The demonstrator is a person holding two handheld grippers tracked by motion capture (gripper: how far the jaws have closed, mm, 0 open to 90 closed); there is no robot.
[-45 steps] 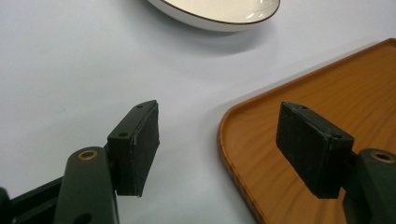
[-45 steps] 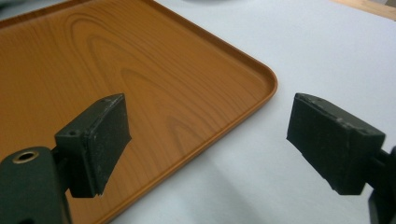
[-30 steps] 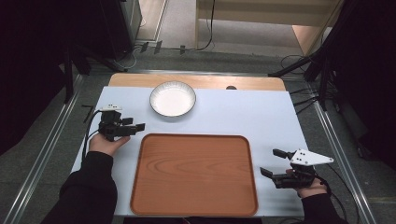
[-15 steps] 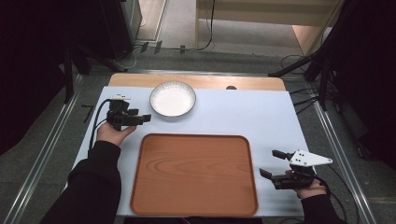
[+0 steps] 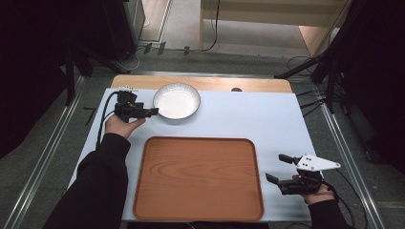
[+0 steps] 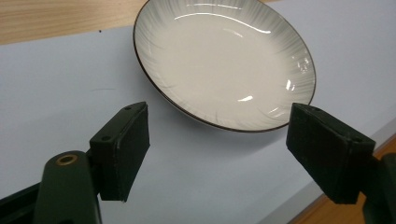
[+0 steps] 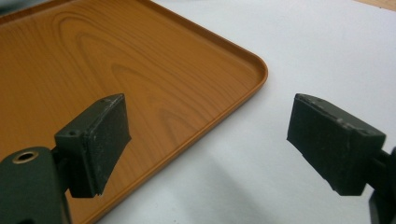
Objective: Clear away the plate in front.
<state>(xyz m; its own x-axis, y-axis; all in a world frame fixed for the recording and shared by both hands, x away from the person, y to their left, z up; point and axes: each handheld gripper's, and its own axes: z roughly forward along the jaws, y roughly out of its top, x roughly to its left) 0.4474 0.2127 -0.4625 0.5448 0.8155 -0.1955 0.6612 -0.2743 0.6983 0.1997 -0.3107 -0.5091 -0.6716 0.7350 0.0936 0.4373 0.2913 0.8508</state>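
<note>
While the rectangular brown wooden tray (image 5: 198, 179) has its near edge cut off at the bottom of the frame, the right gripper (image 5: 282, 171) beside it at lower right gapes wide, holding nothing. Farther up, left of centre, the left gripper (image 5: 154, 111) is wide open and empty beside the round white ribbed plate (image 5: 176, 101). Beyond the pale blue table sheet (image 5: 258, 119), the room is dark.
</note>
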